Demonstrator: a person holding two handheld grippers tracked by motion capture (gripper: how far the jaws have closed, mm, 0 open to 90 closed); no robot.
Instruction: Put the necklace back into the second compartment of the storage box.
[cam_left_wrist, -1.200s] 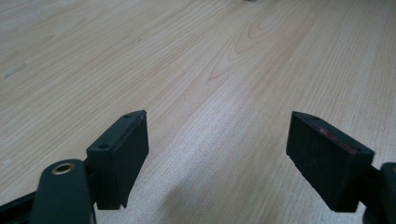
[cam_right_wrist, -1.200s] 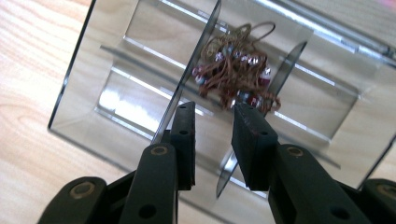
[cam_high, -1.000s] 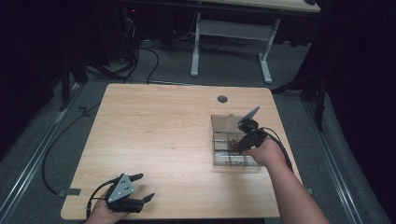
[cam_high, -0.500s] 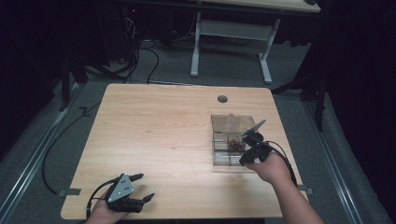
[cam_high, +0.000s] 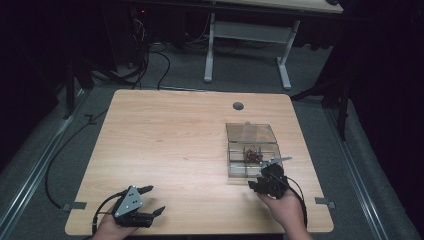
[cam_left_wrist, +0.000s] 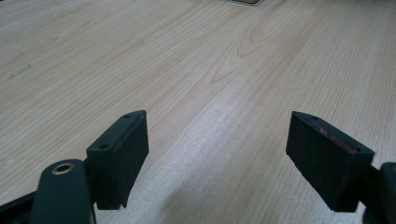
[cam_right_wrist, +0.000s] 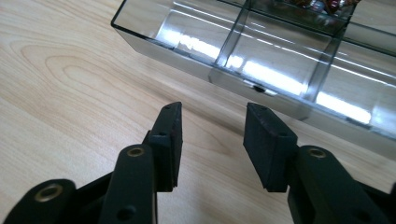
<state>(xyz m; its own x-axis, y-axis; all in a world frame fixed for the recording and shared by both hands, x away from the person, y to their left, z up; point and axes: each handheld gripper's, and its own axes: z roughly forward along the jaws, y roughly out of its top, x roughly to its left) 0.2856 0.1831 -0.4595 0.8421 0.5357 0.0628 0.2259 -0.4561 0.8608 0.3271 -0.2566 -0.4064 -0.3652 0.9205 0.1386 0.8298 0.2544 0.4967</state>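
Observation:
A clear plastic compartment box (cam_high: 252, 134) stands on the right half of the wooden table (cam_high: 175, 140), its lid open toward the back. Small brown pieces (cam_high: 253, 154) lie in one middle compartment. My right gripper (cam_high: 264, 177) hovers low over the table just in front of the box. Its jaws have just been opening and stand open with nothing between them. In the right gripper view, the right gripper (cam_right_wrist: 214, 112) points at the box's front wall (cam_right_wrist: 280, 77). My left gripper (cam_high: 156, 199) rests near the front left edge, wide open and empty, and in its own view the left gripper (cam_left_wrist: 217, 121) faces bare wood.
A round grey grommet (cam_high: 238, 106) sits near the table's far edge. A white desk frame (cam_high: 245, 45) and cables (cam_high: 150, 55) lie on the floor beyond. The right gripper's cable (cam_high: 299, 192) trails beside the hand.
The right gripper has pulled back from over the box toward the front edge and sunk lower, and its jaws stand wider apart. The left gripper has not moved.

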